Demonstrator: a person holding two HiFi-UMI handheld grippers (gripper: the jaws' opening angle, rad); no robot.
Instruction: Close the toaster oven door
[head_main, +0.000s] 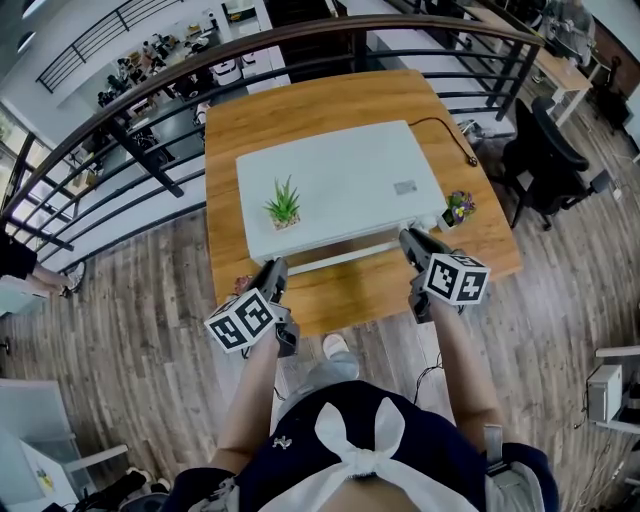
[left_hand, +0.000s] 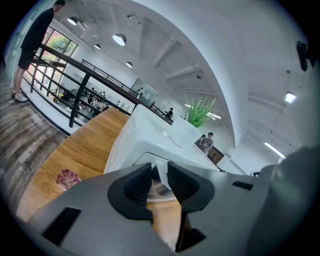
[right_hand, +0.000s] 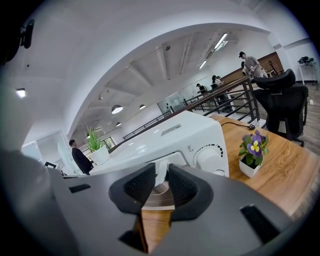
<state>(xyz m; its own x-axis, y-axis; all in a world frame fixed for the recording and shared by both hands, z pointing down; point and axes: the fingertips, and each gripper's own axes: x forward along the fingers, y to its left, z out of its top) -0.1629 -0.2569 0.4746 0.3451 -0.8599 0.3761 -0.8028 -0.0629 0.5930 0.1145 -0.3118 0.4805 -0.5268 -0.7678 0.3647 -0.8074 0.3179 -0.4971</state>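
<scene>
On the wooden table (head_main: 300, 110), toward its near edge, the white toaster oven (head_main: 340, 185) stands with its door (right_hand: 159, 190) lowered toward the person. Nothing of the closing looks done beyond getting hold. The left gripper (head_main: 278, 266) is clenched on the left end of the door handle (head_main: 345, 257) and the right gripper (head_main: 409, 239) on its right end, with a pale strip pinched between each pair of ribbed dark pads. What remains, I judge, is swinging the door up and pressing it home against the front. Its casing is smooth, glossy and boxy with rounded corners. The door pane looks glassy and reflective, and a round notched dial (right_hand: 210, 156) sits at the front's right. A spiky green plant (head_main: 284, 205) rests on top, and a purple-flowered pot (head_main: 459, 207) stands just beside the oven's right.
</scene>
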